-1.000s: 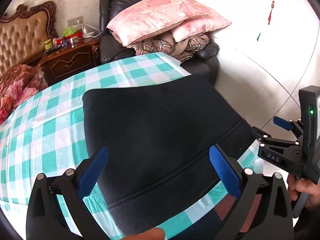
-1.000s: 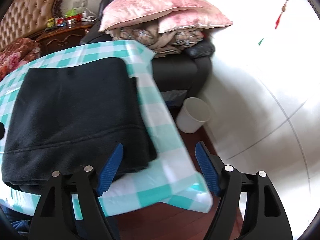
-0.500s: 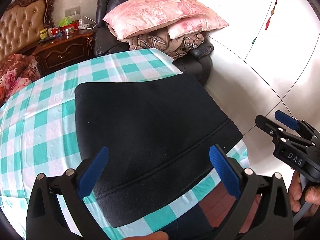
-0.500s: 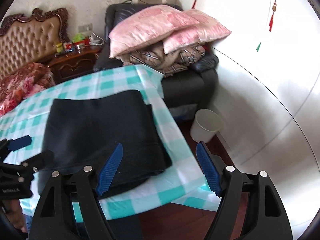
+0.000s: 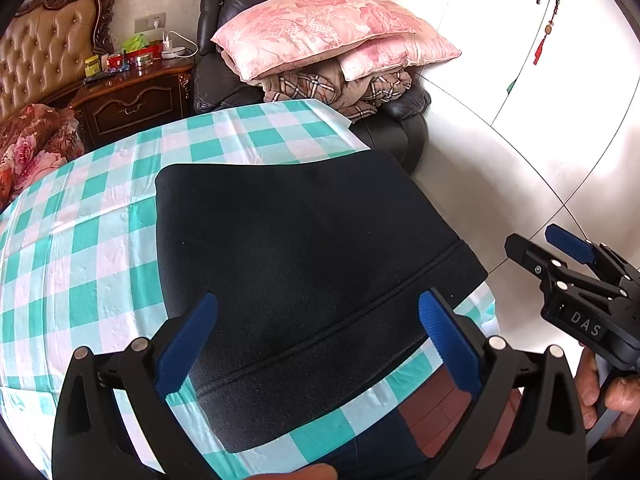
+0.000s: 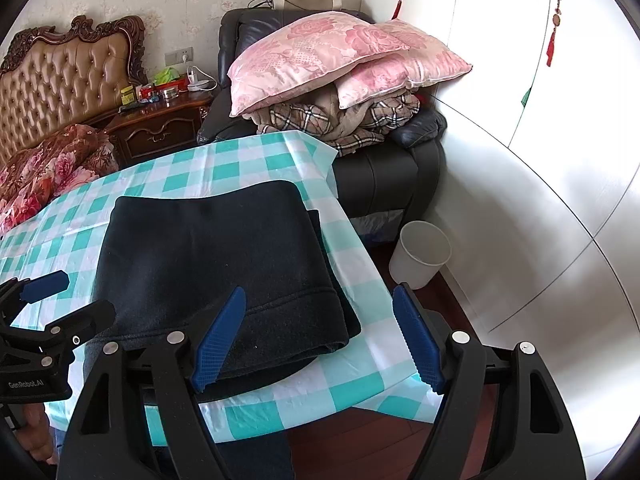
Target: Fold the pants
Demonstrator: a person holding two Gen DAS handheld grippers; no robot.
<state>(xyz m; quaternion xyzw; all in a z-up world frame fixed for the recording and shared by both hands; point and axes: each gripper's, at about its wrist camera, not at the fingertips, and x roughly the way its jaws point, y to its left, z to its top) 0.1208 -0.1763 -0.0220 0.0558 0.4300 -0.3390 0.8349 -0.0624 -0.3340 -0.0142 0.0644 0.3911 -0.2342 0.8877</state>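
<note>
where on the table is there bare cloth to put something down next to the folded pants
Bare checked tablecloth runs broadly along the folded pants' bed-side edge, and a band lies between the pants and the armchair. The other side is tight: only a narrow strip before the edge above the white bin. The near edge is crowded too.

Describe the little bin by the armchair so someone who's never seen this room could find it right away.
Start at the table with the green checked cloth and the black armchair behind its far corner. On the floor between that corner and the white wall stands the bin: a small, plain white, open-topped bucket, the only container down there.
</note>
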